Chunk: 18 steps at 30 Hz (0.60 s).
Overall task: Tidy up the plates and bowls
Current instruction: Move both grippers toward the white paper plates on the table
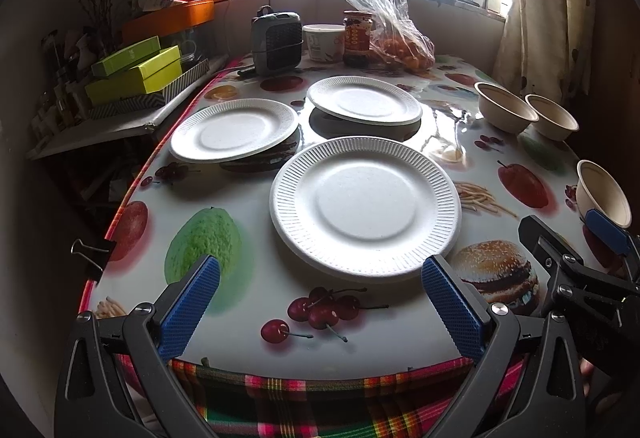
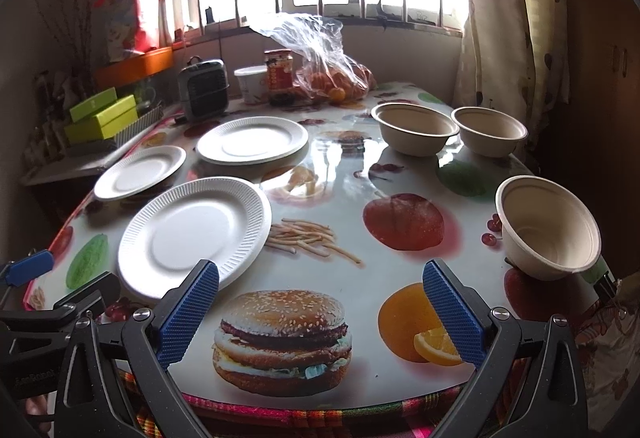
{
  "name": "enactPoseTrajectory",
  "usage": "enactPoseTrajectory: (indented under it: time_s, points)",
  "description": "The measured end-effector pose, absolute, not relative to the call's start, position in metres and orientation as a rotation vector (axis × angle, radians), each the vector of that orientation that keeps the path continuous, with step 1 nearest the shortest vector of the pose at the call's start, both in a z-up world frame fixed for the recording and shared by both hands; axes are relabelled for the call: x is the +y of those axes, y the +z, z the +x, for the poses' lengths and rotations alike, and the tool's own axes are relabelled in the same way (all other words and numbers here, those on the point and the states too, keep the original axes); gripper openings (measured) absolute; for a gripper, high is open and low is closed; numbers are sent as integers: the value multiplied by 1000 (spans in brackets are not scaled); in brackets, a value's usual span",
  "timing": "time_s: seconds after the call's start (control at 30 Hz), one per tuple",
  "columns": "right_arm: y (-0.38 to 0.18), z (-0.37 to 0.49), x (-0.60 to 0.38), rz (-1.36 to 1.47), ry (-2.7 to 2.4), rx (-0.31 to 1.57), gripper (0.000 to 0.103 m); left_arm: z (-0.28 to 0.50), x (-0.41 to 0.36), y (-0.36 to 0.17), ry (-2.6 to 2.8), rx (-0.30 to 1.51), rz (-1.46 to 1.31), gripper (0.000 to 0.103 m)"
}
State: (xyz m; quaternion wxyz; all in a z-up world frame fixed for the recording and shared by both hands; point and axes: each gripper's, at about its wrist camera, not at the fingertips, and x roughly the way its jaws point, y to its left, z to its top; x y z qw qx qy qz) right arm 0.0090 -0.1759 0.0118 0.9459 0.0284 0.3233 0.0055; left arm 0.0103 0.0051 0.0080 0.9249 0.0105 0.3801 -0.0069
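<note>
Three white ribbed paper plates lie on the fruit-print table: a near one (image 1: pixel 366 208) (image 2: pixel 194 234), a left one (image 1: pixel 234 130) (image 2: pixel 140 172) and a far one (image 1: pixel 364 100) (image 2: pixel 252 140). Three beige paper bowls stand at the right: two far ones (image 2: pixel 414 132) (image 2: pixel 490 134) and a near one (image 2: pixel 548 232) (image 1: pixel 602 194) at the table's right edge. My left gripper (image 1: pixel 320 308) is open and empty, just short of the near plate. My right gripper (image 2: pixel 320 314) is open and empty over the burger print, between the near plate and the near bowl.
At the table's back stand a small grey heater (image 1: pixel 276 40), a white tub (image 1: pixel 322 40), a red-labelled jar (image 1: pixel 357 38) and a plastic bag of oranges (image 1: pixel 394 38). Green boxes (image 1: pixel 136 72) sit on a shelf to the left. A binder clip (image 1: pixel 90 258) grips the left table edge.
</note>
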Motion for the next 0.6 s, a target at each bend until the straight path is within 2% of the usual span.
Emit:
enactPoseTrajectory:
  time_s: [0.6]
  points:
    - [12,11,-178,60,14,660,103,13,8,8,-23,785,-3,102]
